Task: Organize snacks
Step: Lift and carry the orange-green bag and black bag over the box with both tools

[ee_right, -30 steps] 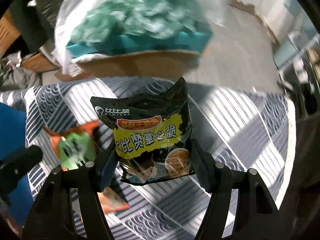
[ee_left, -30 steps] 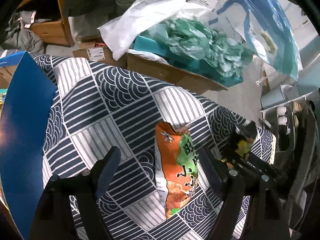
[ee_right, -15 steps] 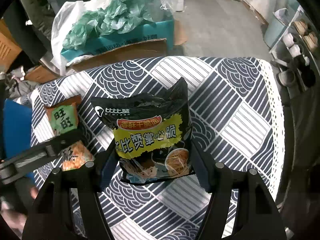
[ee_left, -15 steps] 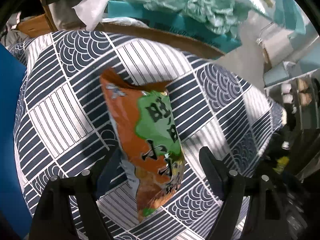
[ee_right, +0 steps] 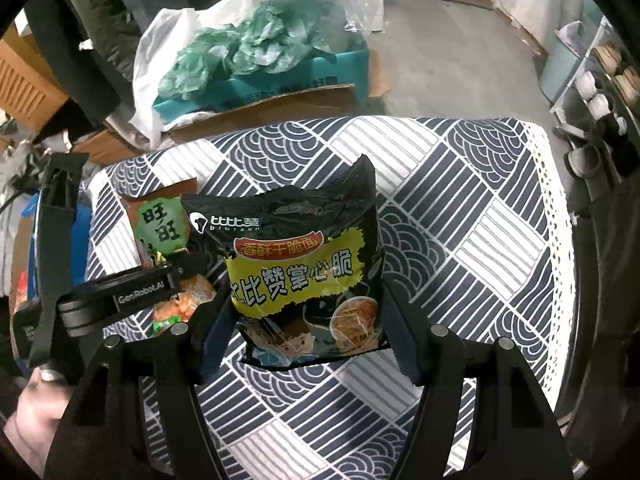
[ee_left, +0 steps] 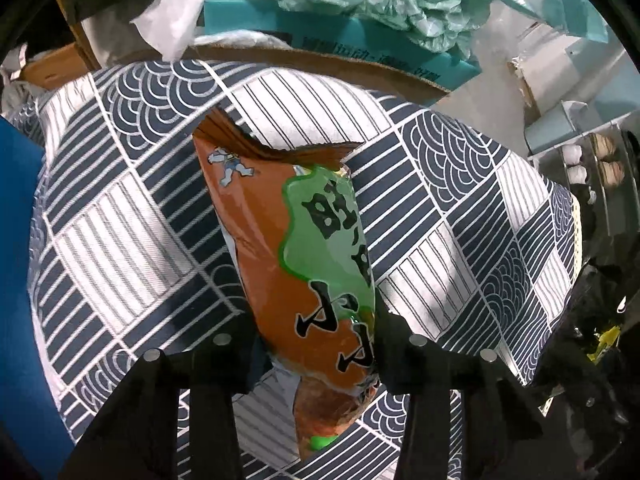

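An orange and green snack bag (ee_left: 296, 264) lies on the patterned tablecloth (ee_left: 132, 216). My left gripper (ee_left: 316, 352) has closed its jaws on the bag's lower half. The bag also shows in the right wrist view (ee_right: 164, 232), with the left gripper (ee_right: 192, 276) on it. My right gripper (ee_right: 308, 320) is shut on a black and yellow snack bag (ee_right: 304, 276) and holds it upright above the tablecloth (ee_right: 460, 220).
A blue box (ee_left: 16, 280) stands at the table's left edge. Beyond the far edge sits a cardboard box (ee_right: 260, 108) with teal packaging and green paper (ee_right: 248, 48). A shelf with small containers (ee_right: 600, 92) is at the right.
My left gripper moved forward over the orange bag and closed its jaws on it. My right gripper lifted and drew back with the black bag still in it.
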A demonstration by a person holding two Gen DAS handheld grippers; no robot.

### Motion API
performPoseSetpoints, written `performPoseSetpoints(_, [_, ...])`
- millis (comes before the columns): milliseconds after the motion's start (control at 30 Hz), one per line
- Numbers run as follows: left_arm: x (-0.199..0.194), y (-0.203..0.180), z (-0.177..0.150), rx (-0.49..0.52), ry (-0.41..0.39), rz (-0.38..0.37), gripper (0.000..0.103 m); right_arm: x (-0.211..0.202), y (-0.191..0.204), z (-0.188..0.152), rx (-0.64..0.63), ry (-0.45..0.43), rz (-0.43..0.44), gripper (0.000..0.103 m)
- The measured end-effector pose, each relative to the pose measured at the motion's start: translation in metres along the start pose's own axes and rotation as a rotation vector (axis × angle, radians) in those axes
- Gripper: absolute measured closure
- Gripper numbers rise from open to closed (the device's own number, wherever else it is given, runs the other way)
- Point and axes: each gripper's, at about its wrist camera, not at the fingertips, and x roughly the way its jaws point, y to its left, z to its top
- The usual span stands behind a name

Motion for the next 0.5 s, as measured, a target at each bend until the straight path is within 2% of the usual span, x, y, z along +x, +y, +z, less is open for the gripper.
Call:
performPoseSetpoints(200, [-0.030,0.006,-0.002,0.066,-0.037,0.050,0.058,-0.012,0.015,-0.005,-0.015,-0.020,0.007,0.035])
performPoseSetpoints(500, [-0.099,0.018,-0.013,0.148,-0.173,0.101,0.058,-0.038,0.045,-0.010,-0.074,-0.082,0.000,0.035])
